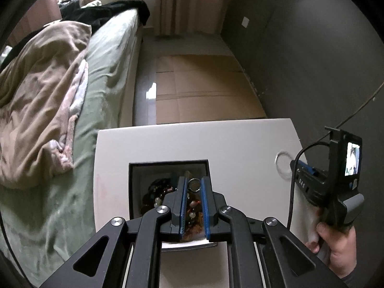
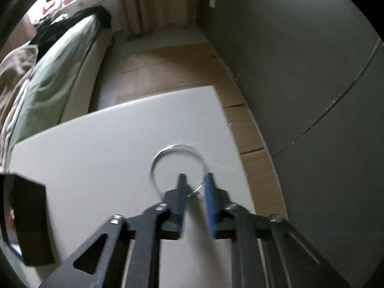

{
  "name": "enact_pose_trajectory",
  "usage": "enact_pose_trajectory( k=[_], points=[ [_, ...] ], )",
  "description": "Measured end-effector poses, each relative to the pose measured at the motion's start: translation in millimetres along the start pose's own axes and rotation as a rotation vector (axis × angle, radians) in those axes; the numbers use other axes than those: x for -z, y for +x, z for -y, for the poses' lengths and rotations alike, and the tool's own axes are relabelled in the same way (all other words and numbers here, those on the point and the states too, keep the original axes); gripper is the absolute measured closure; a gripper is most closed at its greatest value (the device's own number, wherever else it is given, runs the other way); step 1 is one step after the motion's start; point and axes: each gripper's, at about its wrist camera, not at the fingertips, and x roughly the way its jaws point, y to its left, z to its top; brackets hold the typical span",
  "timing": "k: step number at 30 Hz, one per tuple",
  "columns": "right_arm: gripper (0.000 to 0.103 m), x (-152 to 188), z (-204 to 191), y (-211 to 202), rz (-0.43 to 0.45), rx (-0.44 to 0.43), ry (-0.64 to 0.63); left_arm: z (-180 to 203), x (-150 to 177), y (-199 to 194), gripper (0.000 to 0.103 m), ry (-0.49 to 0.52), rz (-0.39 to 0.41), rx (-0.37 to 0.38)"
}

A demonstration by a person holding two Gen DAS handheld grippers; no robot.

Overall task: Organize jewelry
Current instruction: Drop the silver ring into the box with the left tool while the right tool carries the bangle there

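I can read just one marking: pale raised letters on the side of the right gripper (image 1: 303, 171), seen from my left wrist camera. They run sideways along the black body and look like "DAS" (tilted, and small enough that I'm not sure of each letter). The little screen (image 1: 352, 159) on its back shows a bright picture, but no words or numbers I can make out. My right wrist view is blurred, nothing legible there.

Grey wall (image 1: 300, 48), green-sheeted bed (image 1: 105, 55) (rumpled beige blanket (image 1: 38, 91)), striped curtain (image 1: 177, 2), flattened cardboard (image 1: 204, 88) on floor
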Motion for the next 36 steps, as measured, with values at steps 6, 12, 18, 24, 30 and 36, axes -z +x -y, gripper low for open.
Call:
enact_pose_trajectory(
  k=[6,12,18,24,30,36],
  points=[
    [0.099,8.6,14.9,-4.1,-0.061,-0.173,0.09,-7.4,8.0,-8.6,0.091,-0.011,0.008,0.028],
    [0.1,20.6,21.7,-21.2,-0.057,-0.319,0.143,-19.6,14.9,-19.5,0.091,-0.031,0.023,0.049],
    [0.1,29.9,9.1,-40.5,-0.028,-0.403,0.129,-31.1,20.8,-19.5,0.091,-0.05,0.017,0.07],
    [0.1,30.8,-2.9,-69.7,0.034,-0.499,0.103,-39.9,25.6,-7.7,0.091,-0.087,0.021,0.121],
    [0.1,30.0,-24.3,-96.6,0.106,-0.613,0.064,-43.4,24.5,9.8,0.086,-0.104,-0.036,0.129],
    [0.1,31.1,-53.9,-109.2,0.142,-0.709,0.008,-56.4,24.8,1.7,0.033,-0.141,0.007,0.116]
  ],
)
